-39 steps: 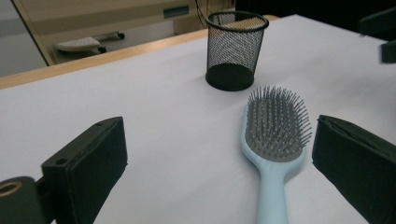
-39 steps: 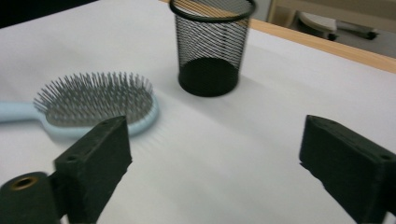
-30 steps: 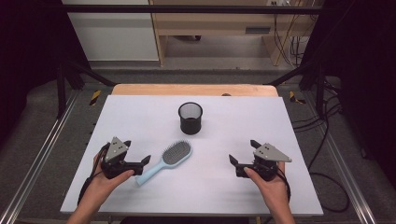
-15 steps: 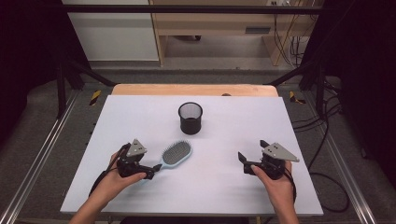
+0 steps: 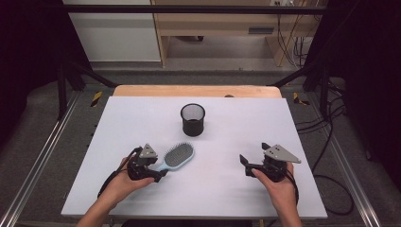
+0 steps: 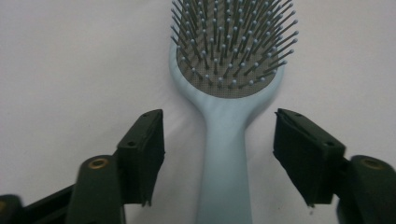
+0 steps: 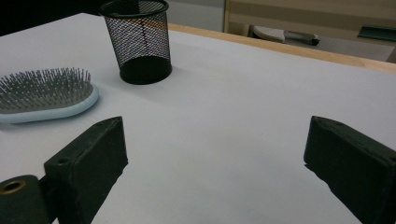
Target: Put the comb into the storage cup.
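A light blue hairbrush [image 5: 177, 156] lies bristles up on the white table [image 5: 137, 118], left of centre, with its handle pointing toward the person. My left gripper [image 5: 160, 171] straddles that handle. In the left gripper view the hairbrush [image 6: 229, 140] handle runs up between the two jaws of the left gripper [image 6: 220, 135]; the jaws have just been closing, and a gap remains on each side. My right gripper [image 5: 253, 153] rests near the front right, held by a hand. The right gripper [image 7: 215, 144] stands open over bare table.
A black mesh cup [image 5: 193, 119] stands upright behind the brush near the table's middle; the mesh cup [image 7: 140, 39] and the hairbrush [image 7: 46, 100] lie ahead and left of the right gripper. A wooden strip [image 5: 196, 91] edges the far side. Cables [image 5: 331, 142] hang off the right.
The left gripper has moved right and down onto the brush handle, and its jaws have narrowed around it. The brush head has shifted slightly. The right gripper has stayed put.
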A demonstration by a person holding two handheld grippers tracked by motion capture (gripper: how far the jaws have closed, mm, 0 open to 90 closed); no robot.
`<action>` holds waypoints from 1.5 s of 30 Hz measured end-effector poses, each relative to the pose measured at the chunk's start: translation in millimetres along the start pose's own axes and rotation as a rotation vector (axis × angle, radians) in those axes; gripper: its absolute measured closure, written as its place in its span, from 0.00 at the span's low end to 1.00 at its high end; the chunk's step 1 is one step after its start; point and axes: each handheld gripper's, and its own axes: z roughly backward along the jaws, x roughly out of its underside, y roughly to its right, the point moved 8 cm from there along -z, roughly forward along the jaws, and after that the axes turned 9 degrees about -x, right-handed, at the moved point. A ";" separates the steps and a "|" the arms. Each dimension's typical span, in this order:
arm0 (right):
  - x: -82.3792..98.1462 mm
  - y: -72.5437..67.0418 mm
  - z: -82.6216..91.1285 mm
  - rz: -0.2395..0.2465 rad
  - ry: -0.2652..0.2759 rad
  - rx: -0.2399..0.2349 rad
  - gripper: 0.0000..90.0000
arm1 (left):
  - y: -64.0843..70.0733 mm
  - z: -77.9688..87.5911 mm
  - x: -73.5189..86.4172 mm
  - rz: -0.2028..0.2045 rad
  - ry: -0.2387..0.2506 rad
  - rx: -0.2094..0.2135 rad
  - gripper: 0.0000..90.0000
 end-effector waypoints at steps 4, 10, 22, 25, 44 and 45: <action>0.2 -0.8 -0.6 -0.001 -0.002 -0.003 0.07 | 1.3 -3.7 2.7 -0.003 -0.027 0.013 0.48; 0.7 -1.4 -0.8 -0.002 -0.005 -0.002 0.07 | 2.5 -5.1 4.1 -0.009 -0.044 0.012 0.57; 1.2 -1.4 -0.9 0.001 -0.011 -0.003 0.09 | 6.8 -5.0 3.2 -0.077 -0.062 -0.019 0.73; 1.2 -1.5 -1.1 0.002 -0.011 -0.003 0.09 | 7.3 -5.2 3.1 -0.075 -0.064 -0.018 0.75; -0.3 -3.3 -0.4 -0.018 0.006 -0.015 0.11 | 0.8 1.5 -6.7 -0.062 0.082 -0.011 0.77; 0.2 -4.3 -1.0 -0.018 0.004 -0.020 0.11 | 0.4 1.8 -7.5 -0.056 0.098 -0.011 0.77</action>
